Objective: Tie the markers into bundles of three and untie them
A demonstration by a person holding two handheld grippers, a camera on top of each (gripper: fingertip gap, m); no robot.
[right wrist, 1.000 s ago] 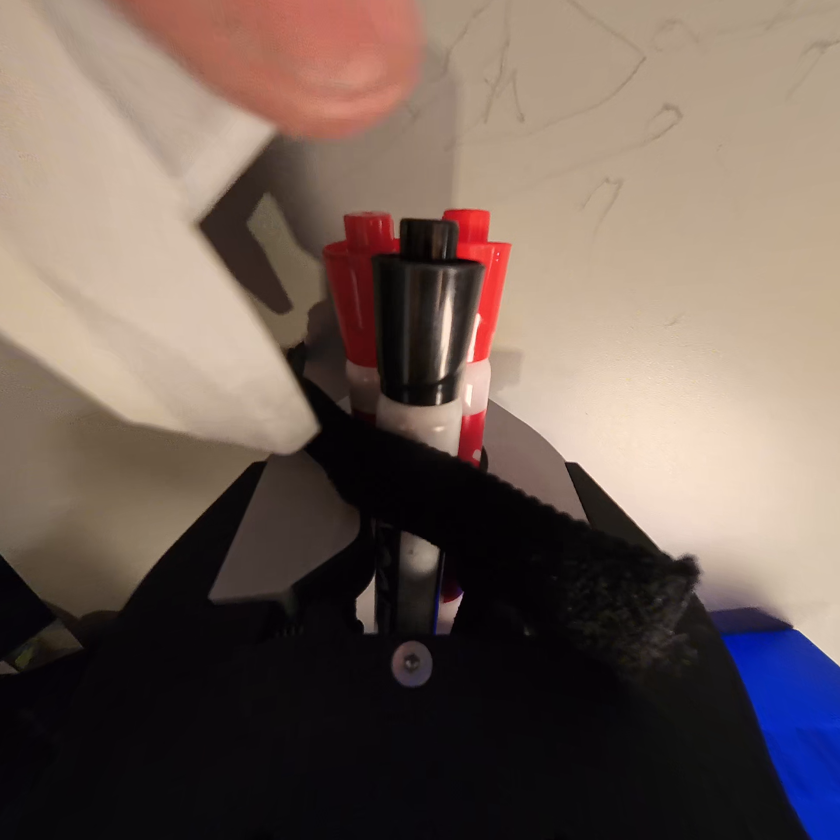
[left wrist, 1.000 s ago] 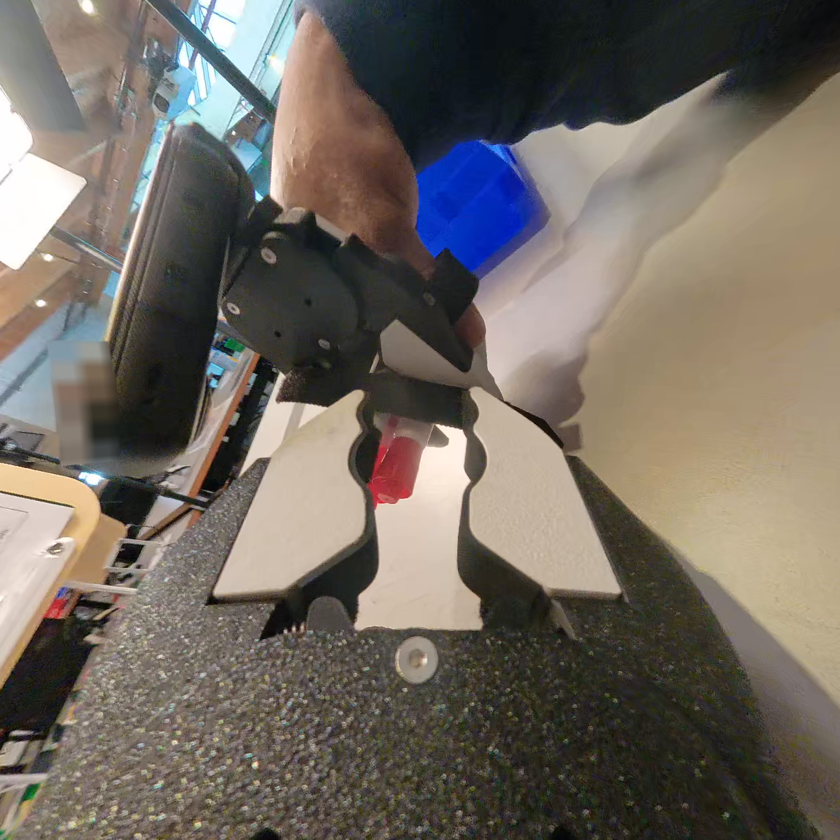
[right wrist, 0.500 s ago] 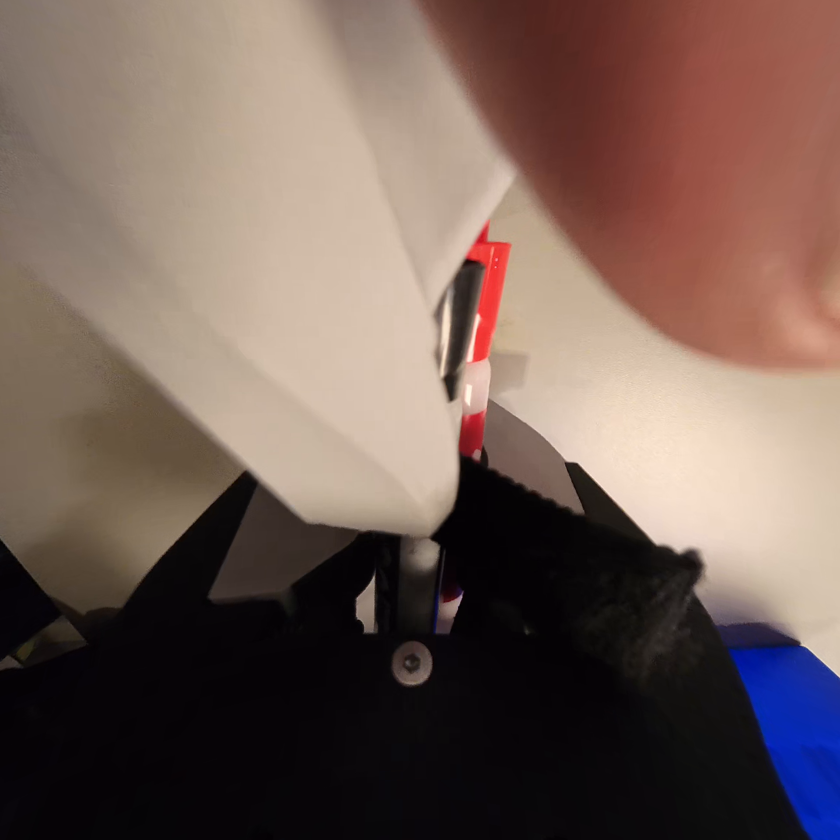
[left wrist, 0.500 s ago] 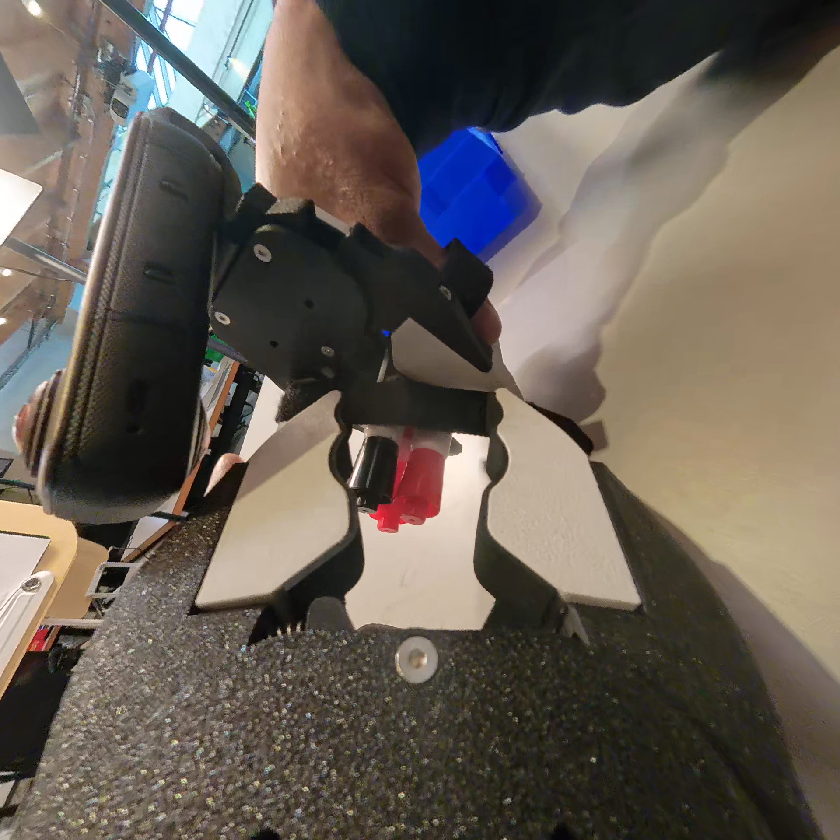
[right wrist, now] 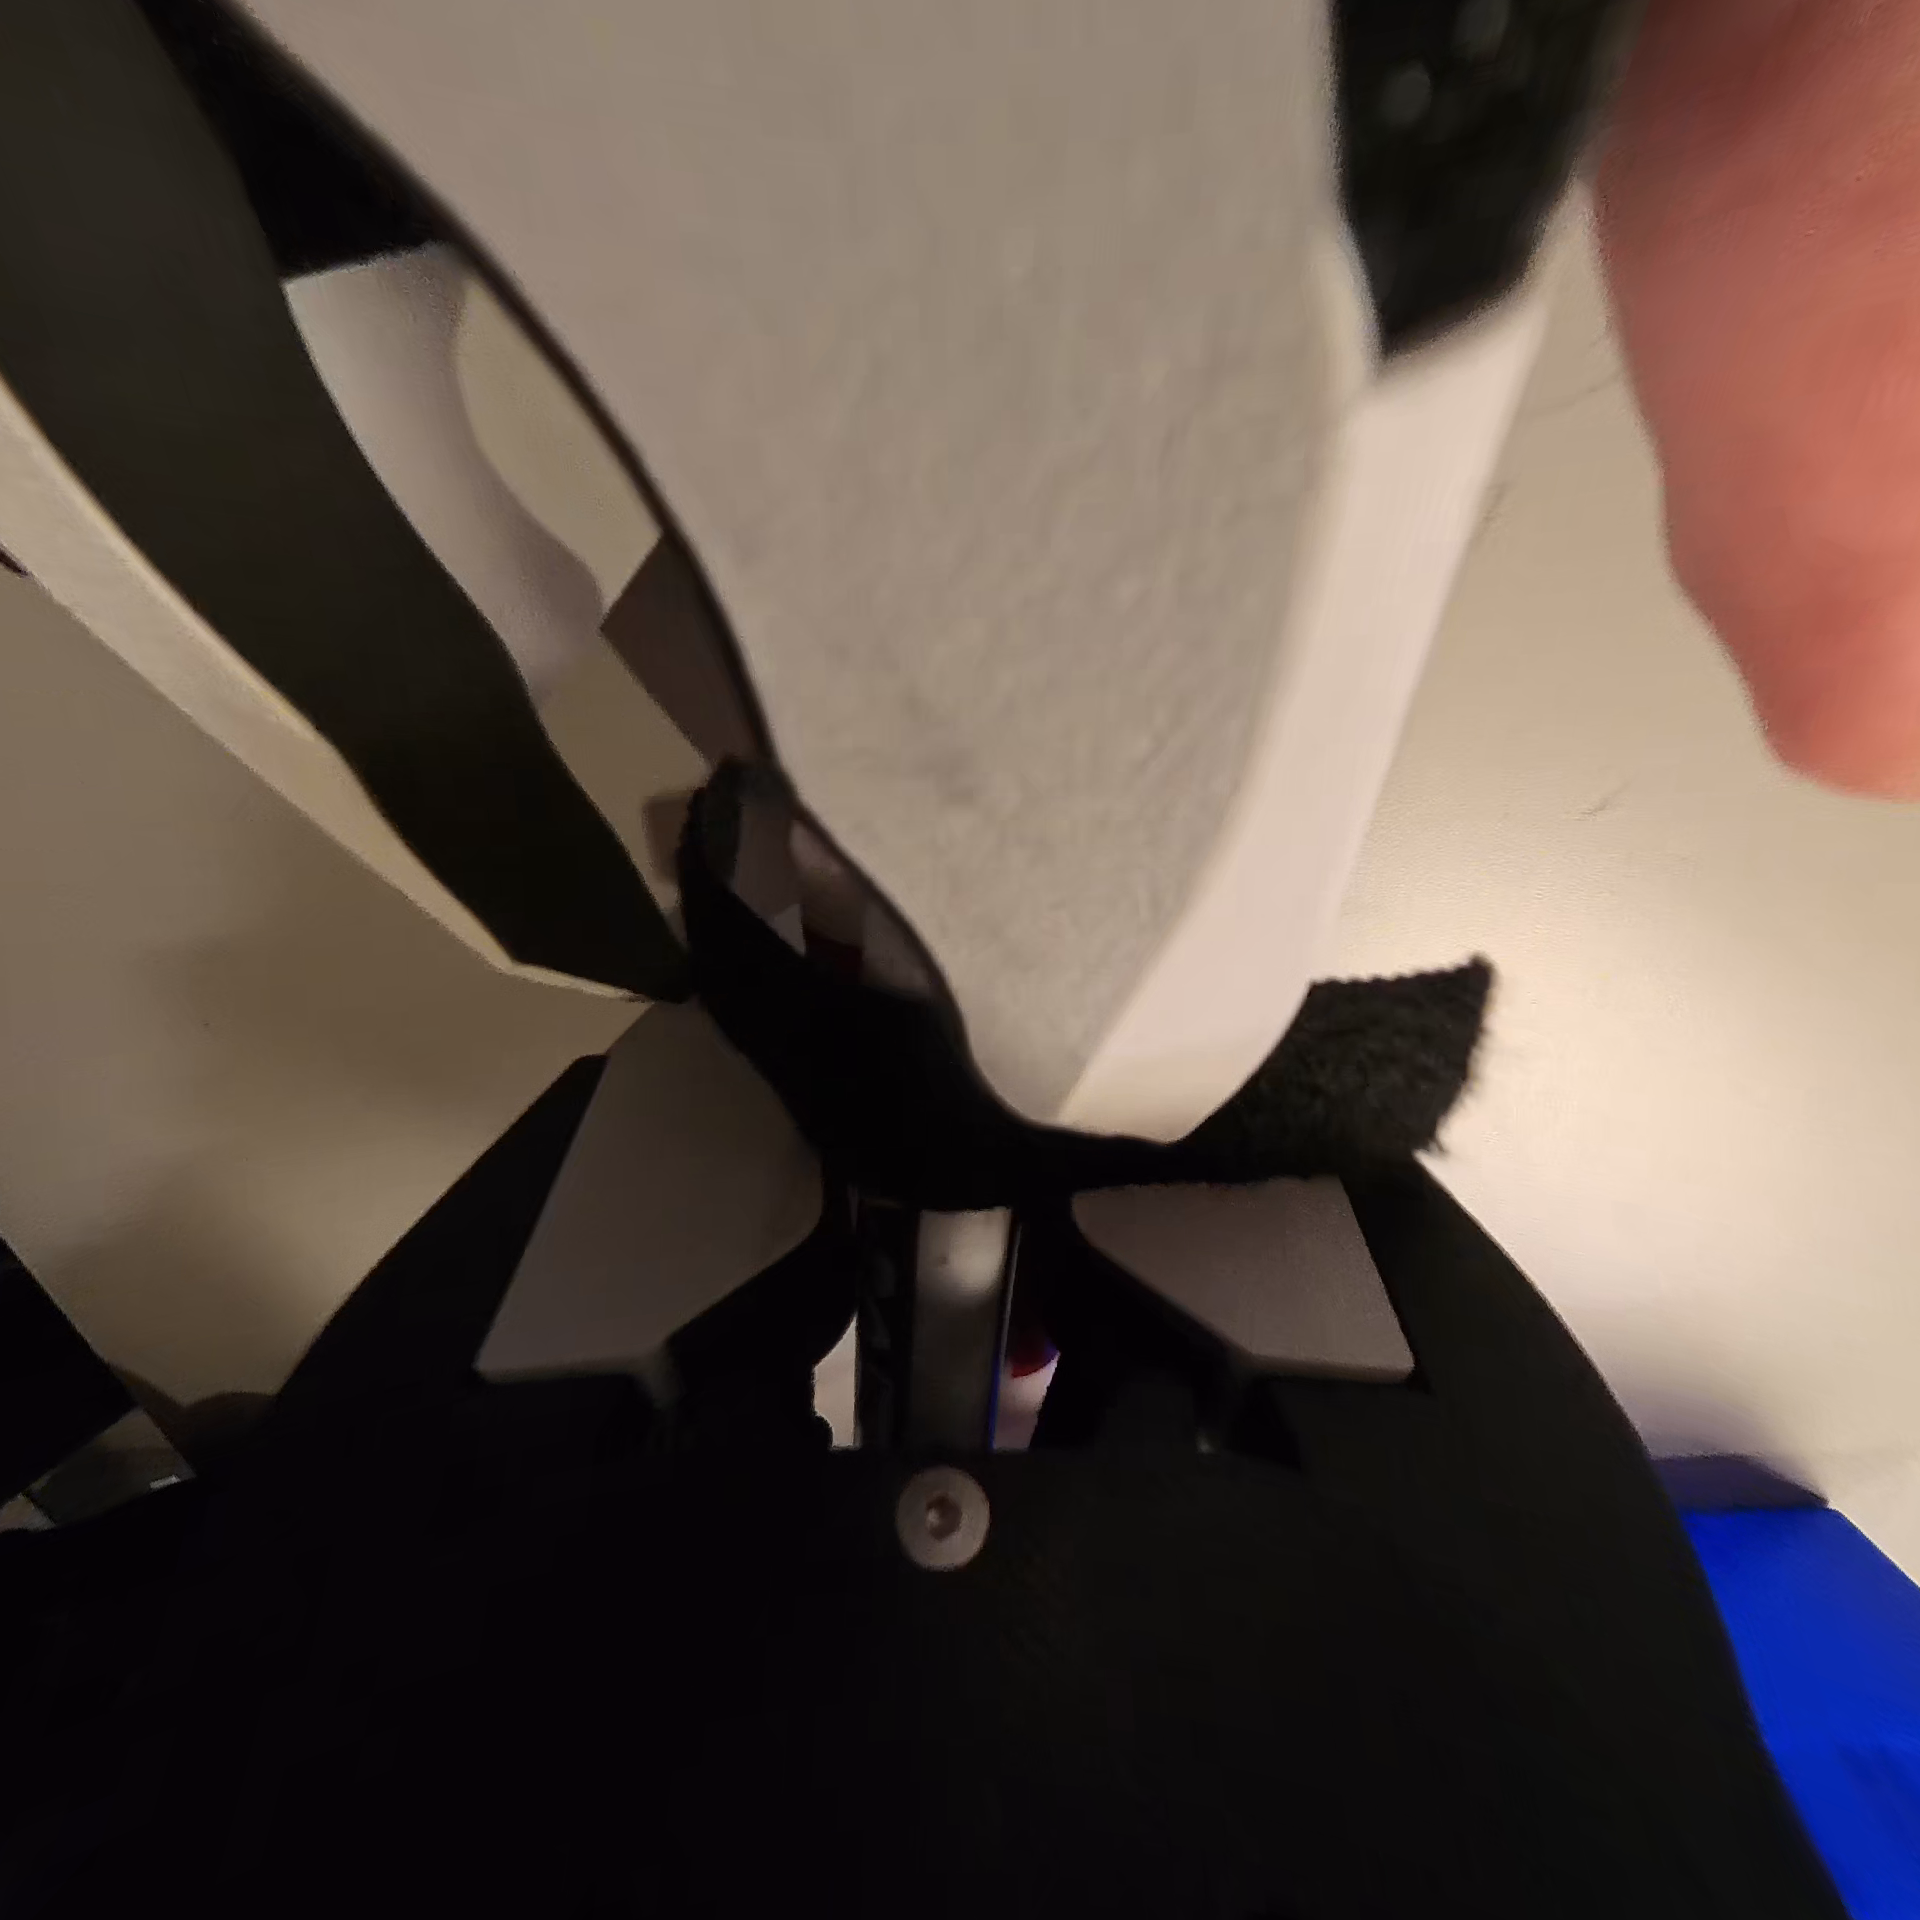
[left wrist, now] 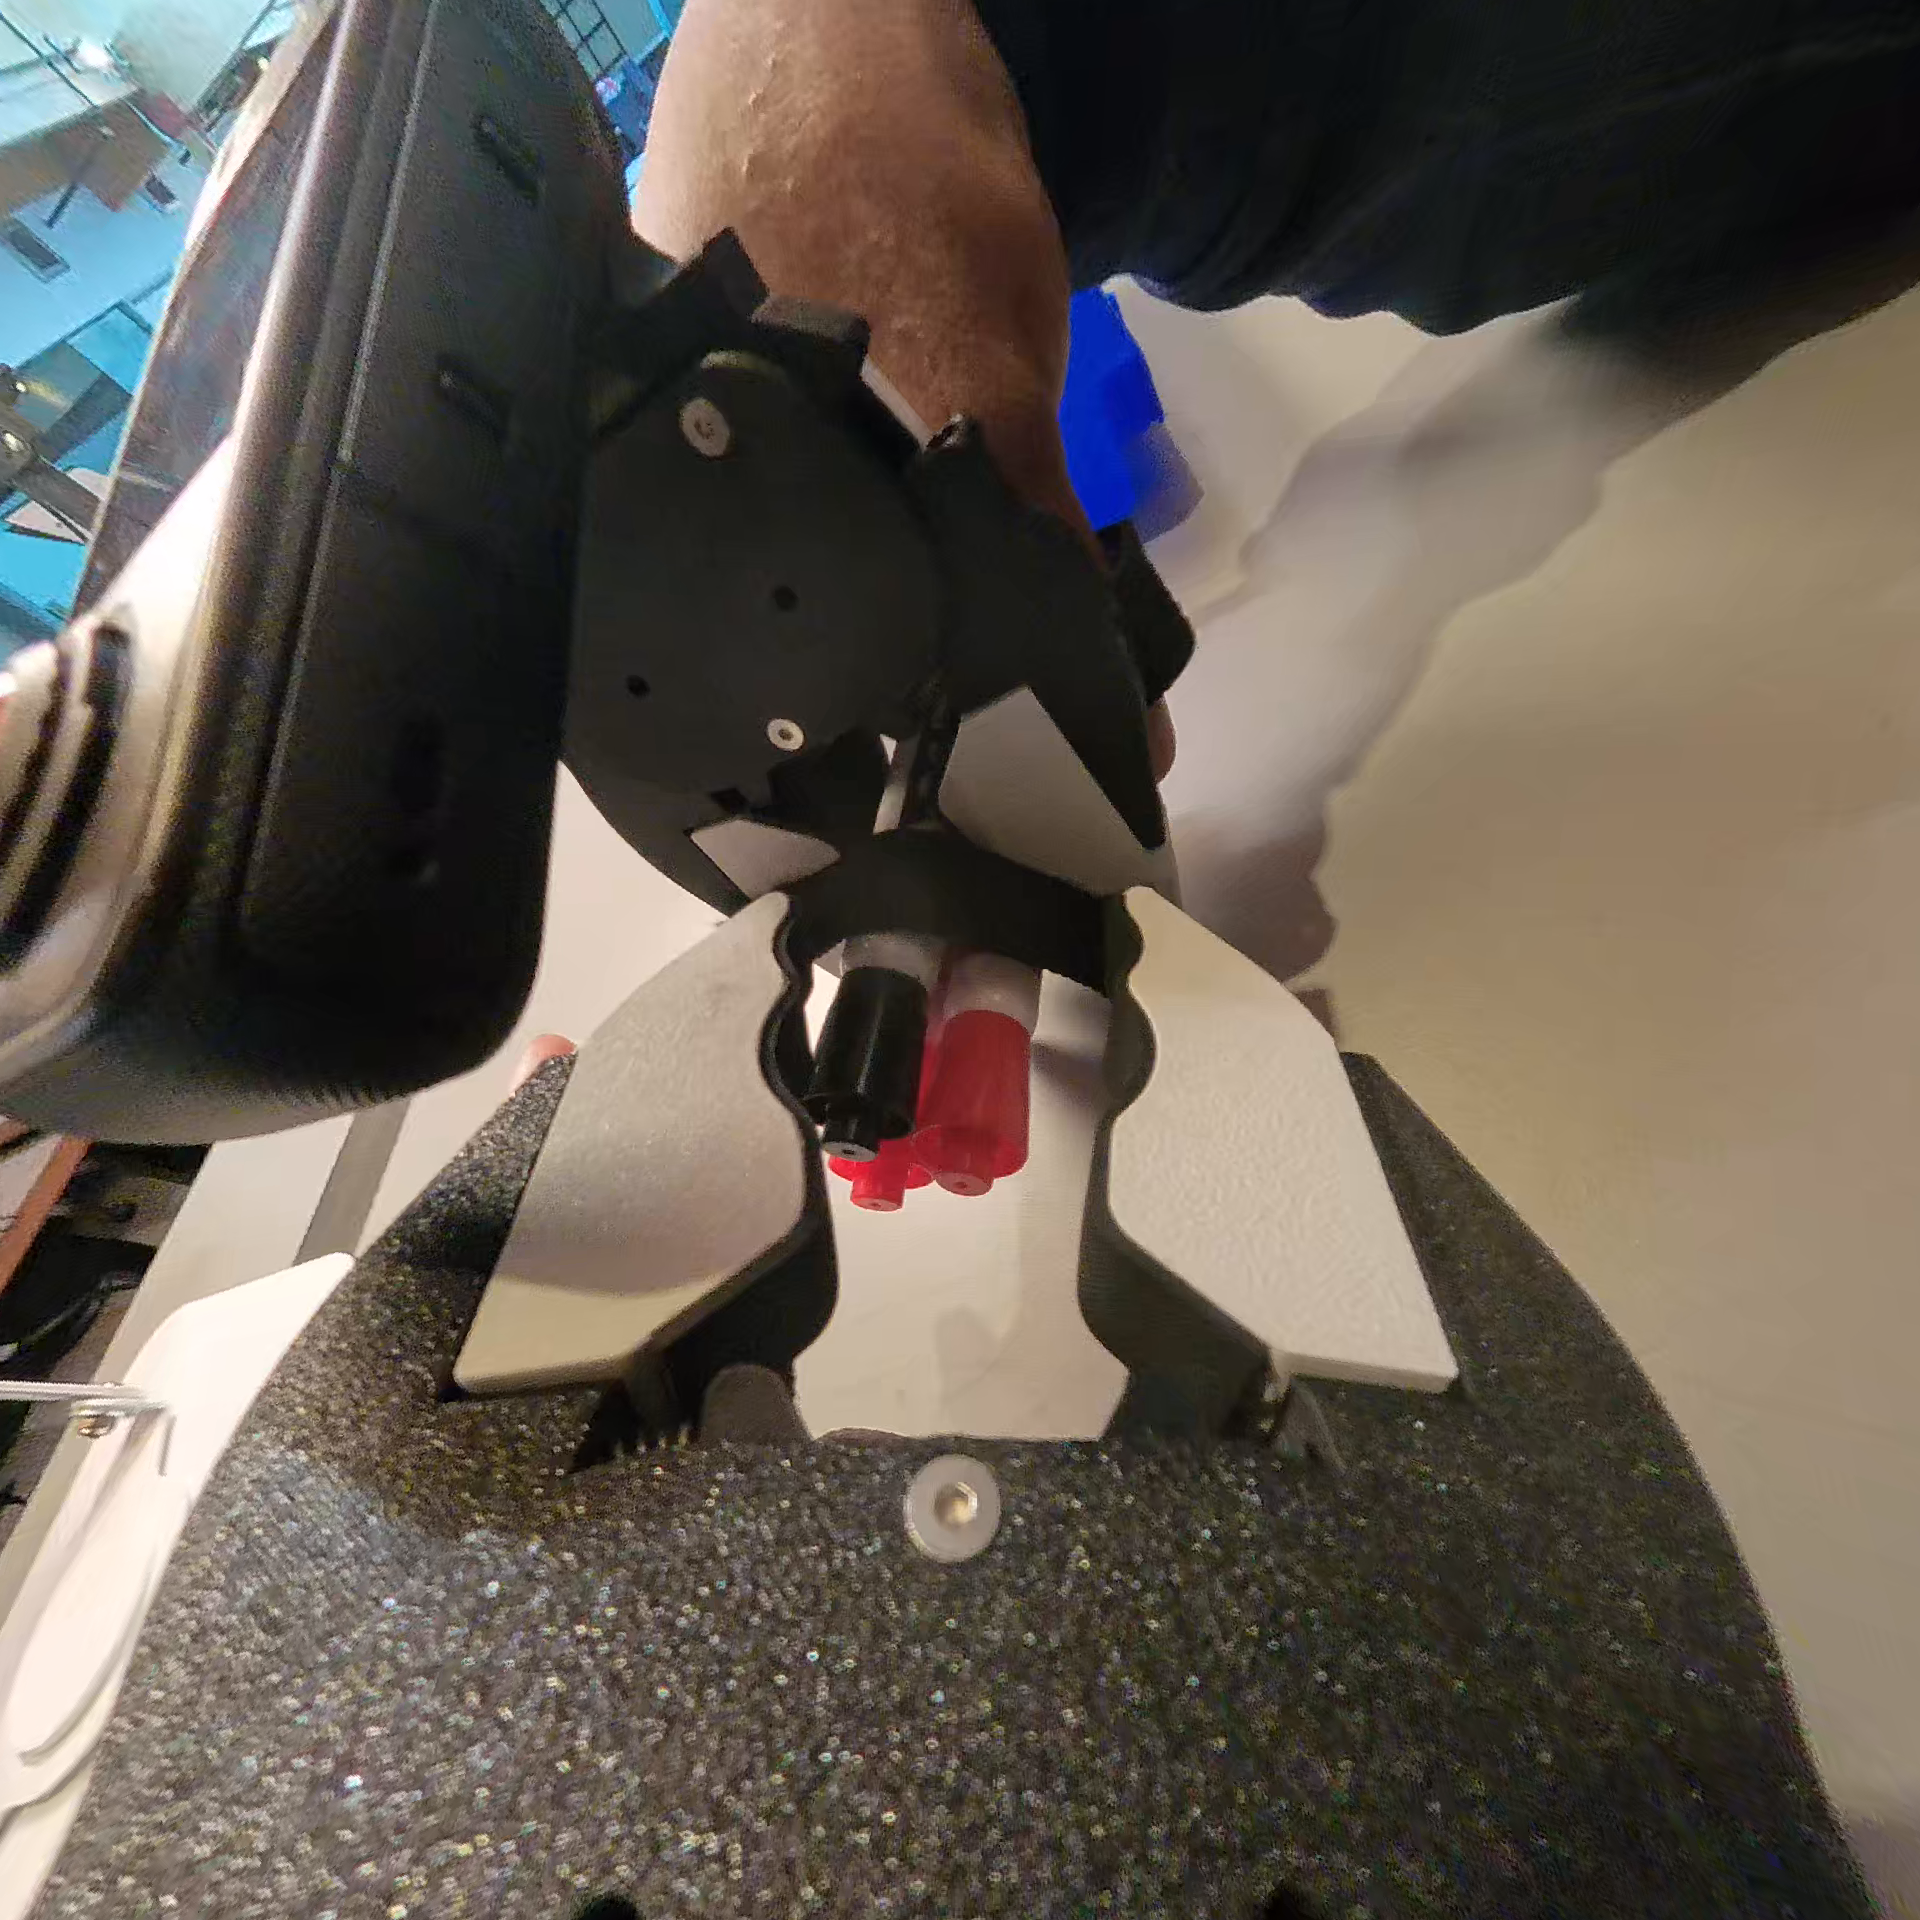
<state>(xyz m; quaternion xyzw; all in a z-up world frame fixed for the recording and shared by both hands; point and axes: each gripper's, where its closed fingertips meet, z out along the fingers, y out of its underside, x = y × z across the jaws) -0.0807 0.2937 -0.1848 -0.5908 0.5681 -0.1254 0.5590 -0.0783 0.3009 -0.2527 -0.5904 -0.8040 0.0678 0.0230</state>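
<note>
Three markers, one black-capped (left wrist: 868, 1049) and two red-capped (left wrist: 977, 1081), are bundled in a black hook-and-loop strap (left wrist: 935, 899). My right gripper (left wrist: 935, 831) is shut on their barrels, seen also in the right wrist view (right wrist: 956, 1299). My left gripper (left wrist: 956, 914) is open, its fingers either side of the capped ends, tips against the strap. In the right wrist view the left gripper's white pads (right wrist: 987, 520) hide the caps. The strap (right wrist: 904, 1081) crosses my right gripper (right wrist: 945, 1174), and its free end (right wrist: 1371, 1060) sticks out to the right.
A cream tabletop (left wrist: 1610, 935) lies under both grippers. A blue bin (left wrist: 1112, 416) stands behind the right hand and also shows in the right wrist view (right wrist: 1818, 1662). The person's forearm (left wrist: 862, 208) and a fingertip (right wrist: 1766, 416) are close by. The left gripper's tips are roughly 7 cm from the right gripper's.
My left gripper has moved in over the bundle, so the caps now lie between its open fingers. In the right wrist view it now covers the caps. The strap's free end has lifted.
</note>
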